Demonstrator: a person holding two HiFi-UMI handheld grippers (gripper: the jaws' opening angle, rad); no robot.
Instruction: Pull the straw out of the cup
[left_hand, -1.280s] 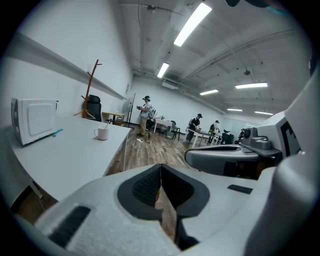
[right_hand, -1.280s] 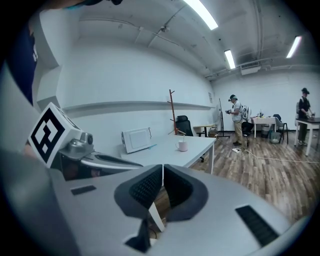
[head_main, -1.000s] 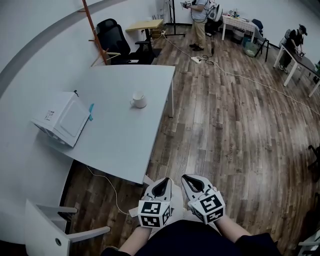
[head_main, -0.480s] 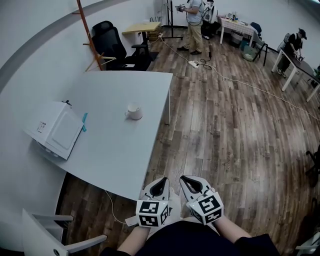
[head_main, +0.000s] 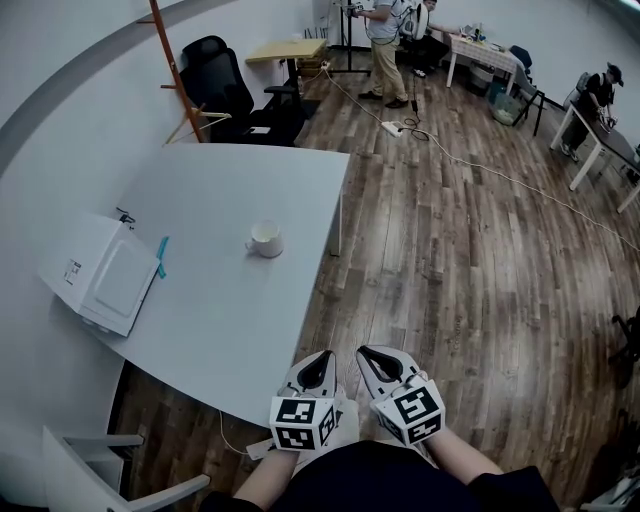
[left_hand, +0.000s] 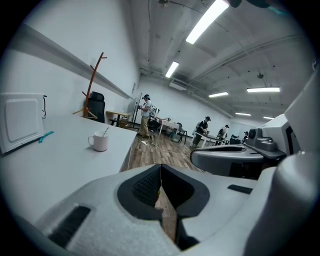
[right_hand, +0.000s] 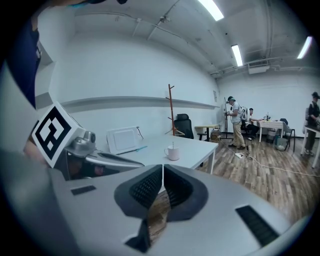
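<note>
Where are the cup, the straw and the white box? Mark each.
cup (head_main: 266, 243), head view, on its side wall.
straw (left_hand: 105, 131), left gripper view, on the end above the rim.
white box (head_main: 100, 275), head view, on its top face.

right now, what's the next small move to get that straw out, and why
Probably bring the left gripper and right gripper forward toward the cup first: both are shut and empty, held off the table's near edge, well short of the cup, where the straw stands untouched.

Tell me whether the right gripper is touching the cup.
Apart: the head view shows bare table and floor between the right gripper and the cup.
</note>
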